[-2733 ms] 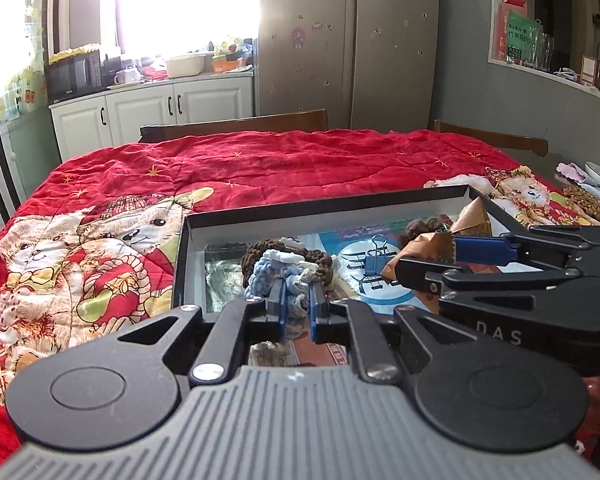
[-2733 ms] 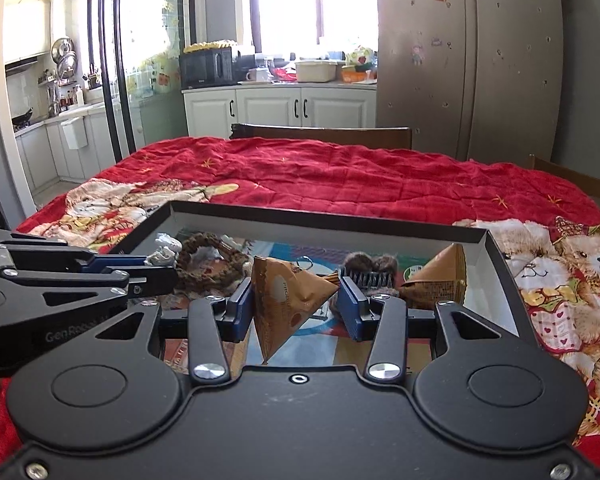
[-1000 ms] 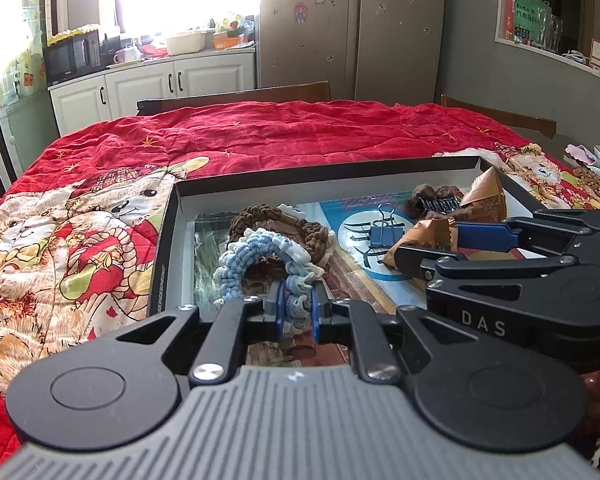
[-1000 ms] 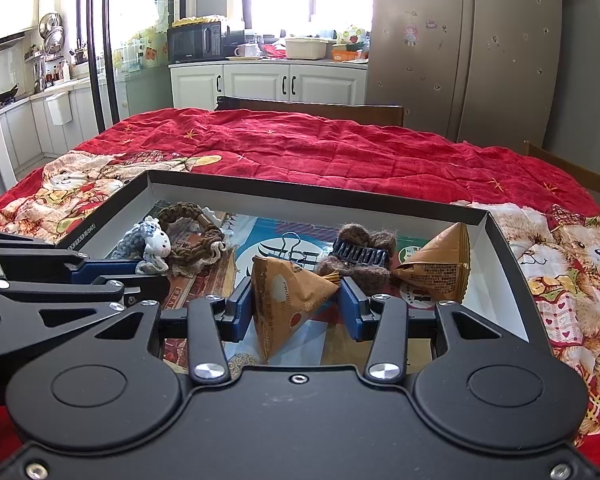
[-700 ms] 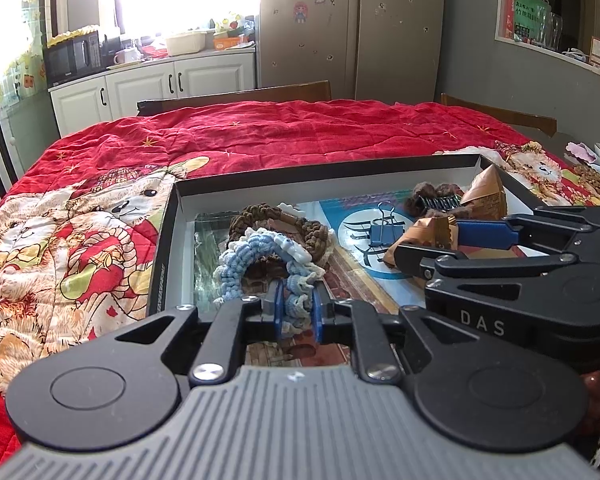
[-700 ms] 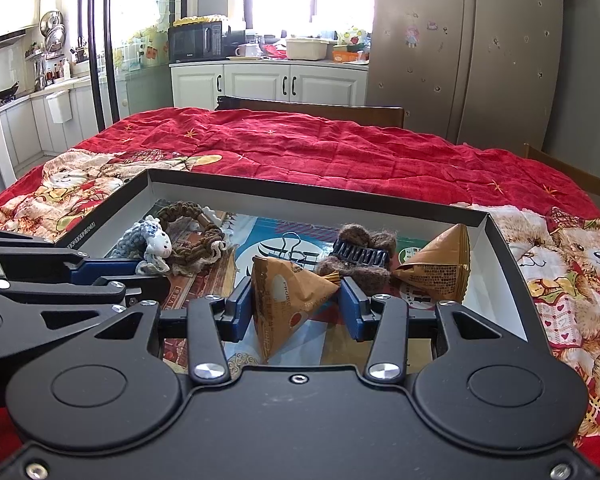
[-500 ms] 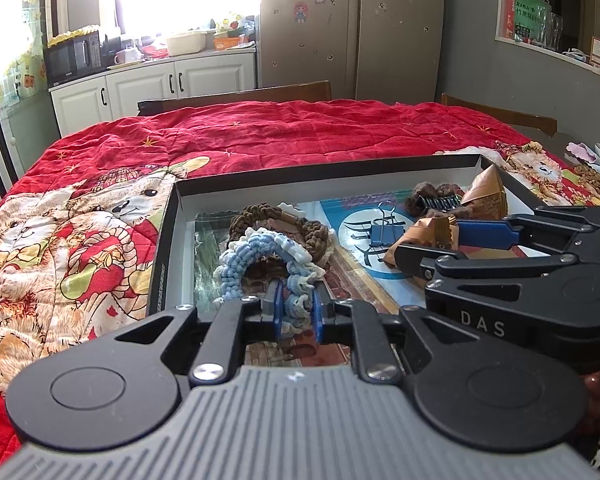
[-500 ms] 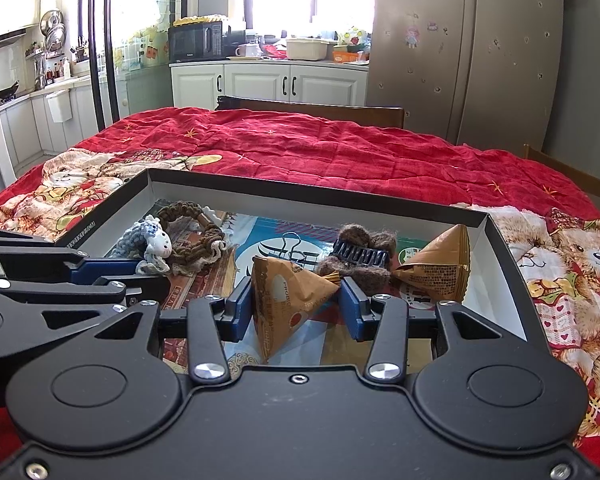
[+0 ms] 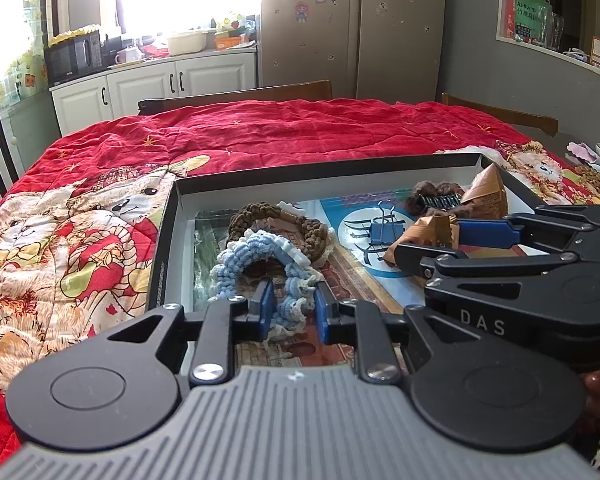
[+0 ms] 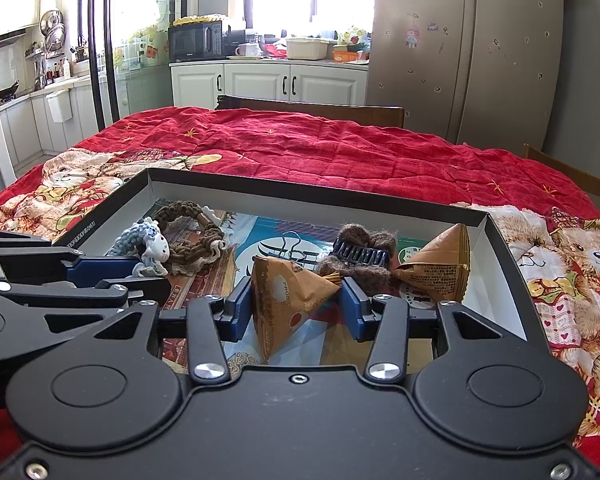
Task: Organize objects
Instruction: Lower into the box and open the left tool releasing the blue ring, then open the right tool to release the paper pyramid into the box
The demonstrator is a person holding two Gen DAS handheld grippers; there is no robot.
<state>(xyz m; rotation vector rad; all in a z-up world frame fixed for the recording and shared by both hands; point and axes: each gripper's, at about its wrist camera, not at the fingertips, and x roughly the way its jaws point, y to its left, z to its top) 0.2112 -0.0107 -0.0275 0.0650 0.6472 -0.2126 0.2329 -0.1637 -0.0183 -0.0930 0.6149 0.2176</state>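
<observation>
Packet [image 10: 288, 296] print too small

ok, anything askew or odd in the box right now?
Nothing spilled or damaged. The blue crocheted ring leans on the brown braided ring rather than lying flat; the left gripper has just been opening around it. The brown pyramid packet stands tilted between the right gripper fingers.

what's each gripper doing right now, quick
Left gripper: jaws just opened, blue crocheted scrunchie loose between them, lying in the box.
Right gripper: closed on the brown triangular packet.
</observation>
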